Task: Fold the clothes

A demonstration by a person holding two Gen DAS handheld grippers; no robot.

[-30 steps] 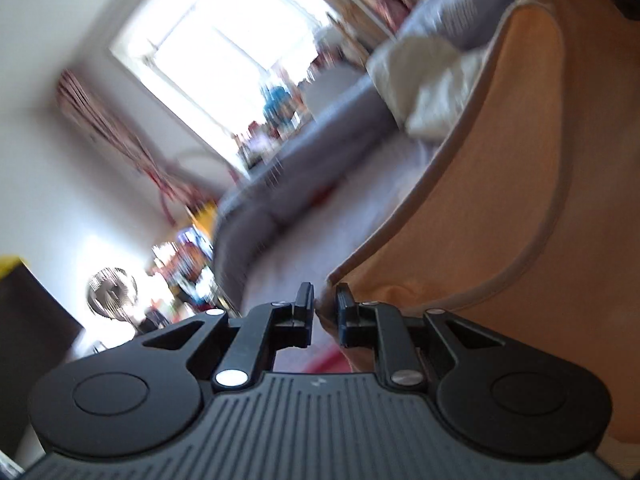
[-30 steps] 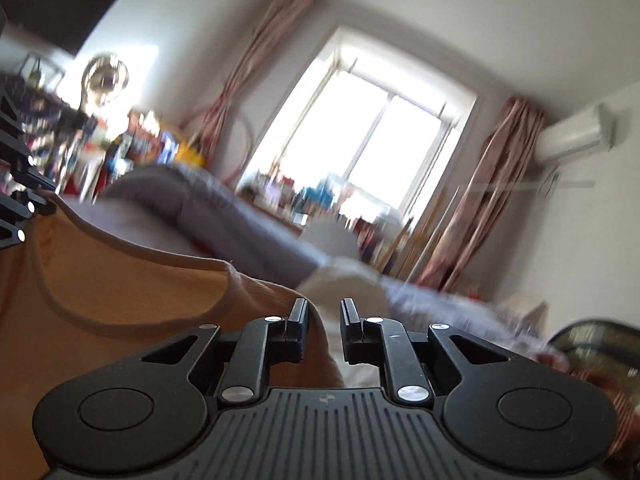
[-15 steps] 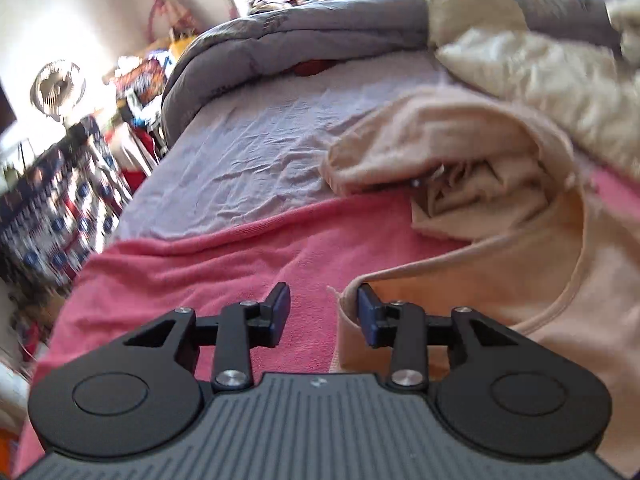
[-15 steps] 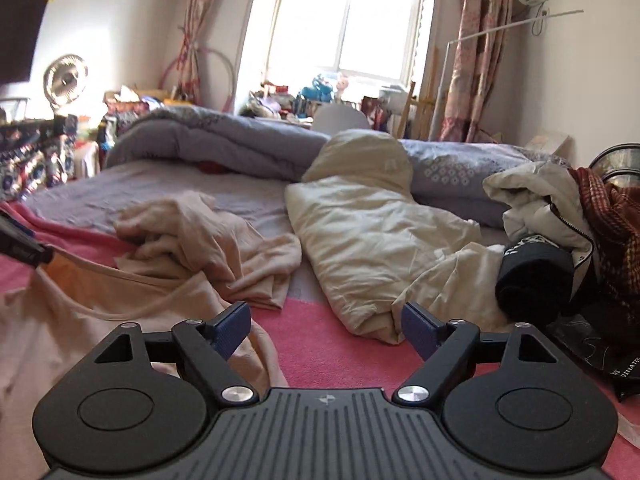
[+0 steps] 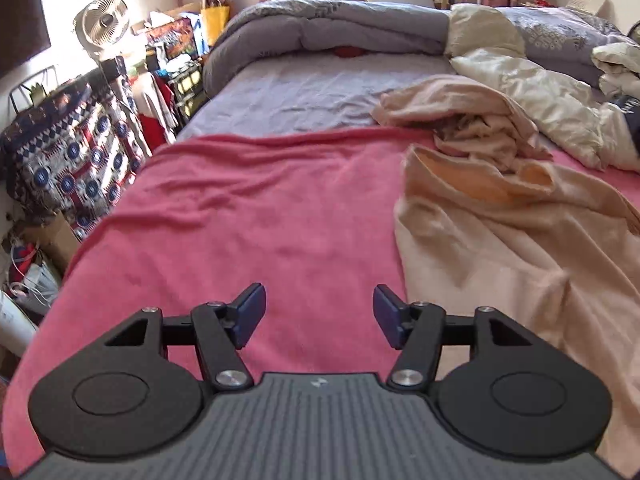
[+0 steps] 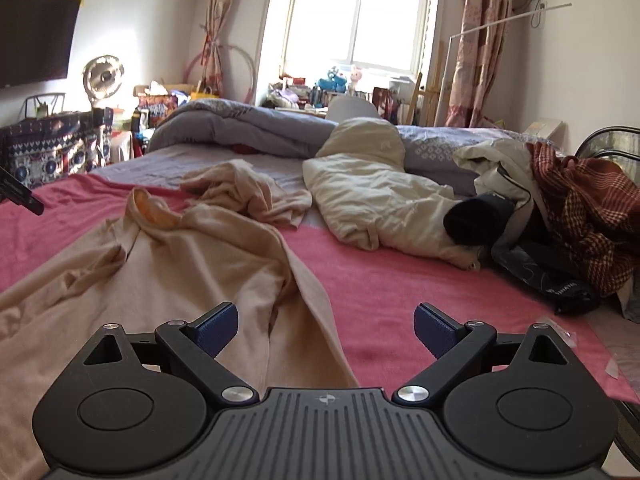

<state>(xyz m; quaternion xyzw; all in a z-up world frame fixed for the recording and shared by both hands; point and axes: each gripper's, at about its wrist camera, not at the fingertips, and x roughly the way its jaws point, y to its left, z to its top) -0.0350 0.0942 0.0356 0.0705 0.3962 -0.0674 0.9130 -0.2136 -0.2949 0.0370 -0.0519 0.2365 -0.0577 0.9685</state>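
A broad bare stretch of the pink blanket (image 5: 240, 216) is left free on the left. Passage on the right is blocked by the spread peach garment (image 6: 192, 264), and beyond it by a crumpled peach heap (image 6: 248, 192) and a cream duvet (image 6: 372, 200).

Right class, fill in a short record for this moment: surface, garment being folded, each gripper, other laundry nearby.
surface: pink blanket on the bed
garment: beige top, lying spread out, collar away from the grippers
left gripper: just opened, nothing between the jaws
right gripper: just opened wide, nothing gripped
other laundry: crumpled beige garment, cream jacket
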